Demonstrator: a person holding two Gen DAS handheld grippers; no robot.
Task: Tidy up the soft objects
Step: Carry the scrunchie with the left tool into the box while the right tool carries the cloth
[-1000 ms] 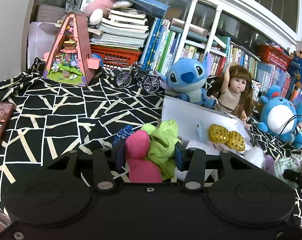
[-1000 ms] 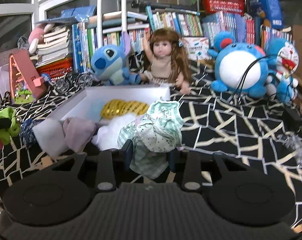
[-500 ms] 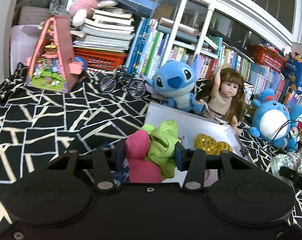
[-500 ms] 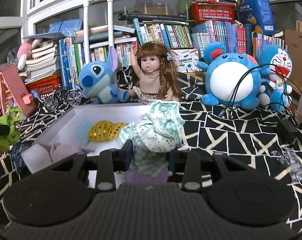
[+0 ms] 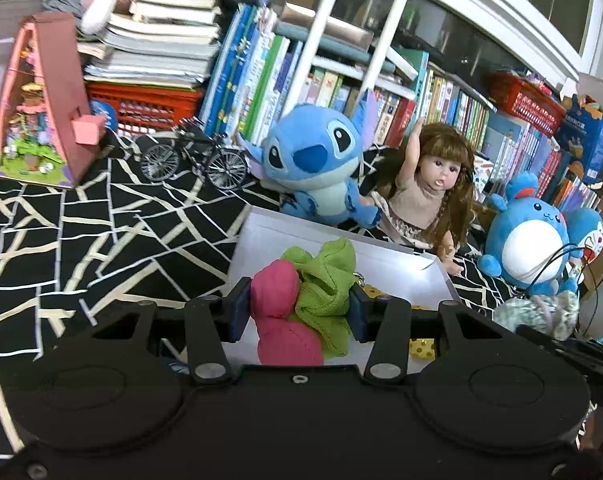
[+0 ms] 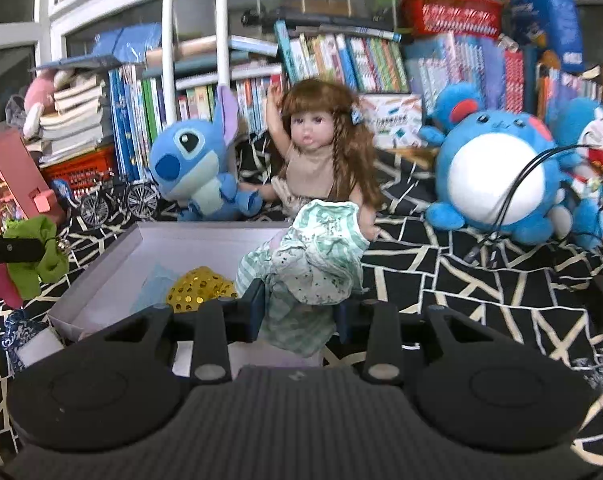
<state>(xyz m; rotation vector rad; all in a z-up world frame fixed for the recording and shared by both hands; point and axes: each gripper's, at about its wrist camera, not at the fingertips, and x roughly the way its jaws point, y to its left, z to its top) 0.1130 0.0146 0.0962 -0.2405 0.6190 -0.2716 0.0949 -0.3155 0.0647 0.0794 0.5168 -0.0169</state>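
Left gripper (image 5: 297, 310) pinching pink and green scrunchies (image 5: 301, 300), right gripper (image 6: 299, 310) pinching a mint cloth (image 6: 313, 260), white box (image 6: 205, 236) just behind, gold scrunchie (image 6: 199, 288) inside.

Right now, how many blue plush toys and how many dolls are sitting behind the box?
Blue plush toys: 3, Stitch, round one, Doraemon
Dolls: 1, doll
Total: 4

A pink-and-green fabric bundle (image 5: 301, 300) hangs bunched above the white box's (image 6: 113, 264) near edge; a crumpled mint-striped cloth (image 6: 313, 264) droops beside gold sequinned fabric (image 6: 199, 288), possibly a scrunchie.
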